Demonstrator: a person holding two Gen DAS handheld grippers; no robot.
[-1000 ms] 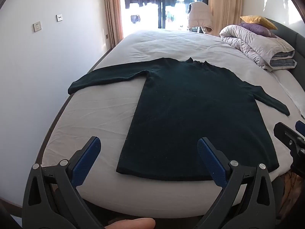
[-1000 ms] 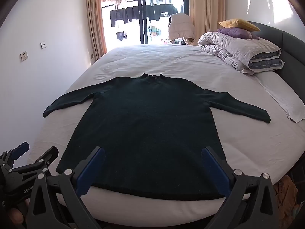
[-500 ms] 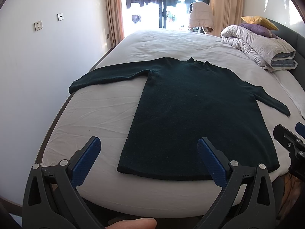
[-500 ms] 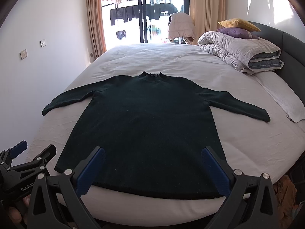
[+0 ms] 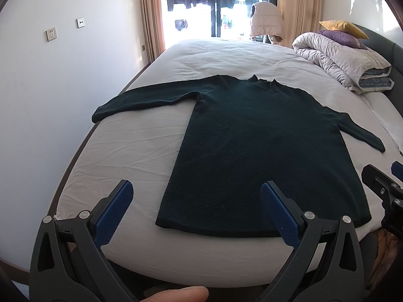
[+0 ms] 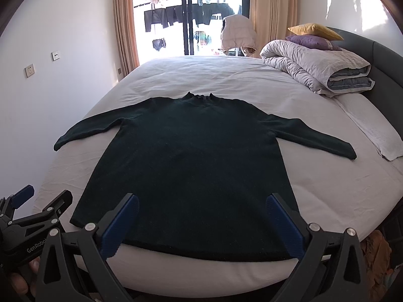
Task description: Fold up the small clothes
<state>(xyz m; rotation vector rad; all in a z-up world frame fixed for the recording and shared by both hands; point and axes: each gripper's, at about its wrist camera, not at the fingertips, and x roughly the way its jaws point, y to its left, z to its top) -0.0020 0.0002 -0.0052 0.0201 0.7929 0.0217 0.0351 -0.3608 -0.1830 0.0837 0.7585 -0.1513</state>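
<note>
Both your left gripper (image 5: 194, 196) and right gripper (image 6: 202, 209) hang spread wide, grasping nothing, over what looks like the hem of the dark sweater (image 6: 194, 166) lying flat on the bed (image 6: 226, 80).

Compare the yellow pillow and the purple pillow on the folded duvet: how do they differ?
The yellow pillow sits on top; the purple pillow lies under it, directly on the folded duvet. The yellow pillow shows in full, while the purple pillow is partly covered. Yellow catches more light; purple looks duller. Both lie by the headboard, far from the sweater.
</note>
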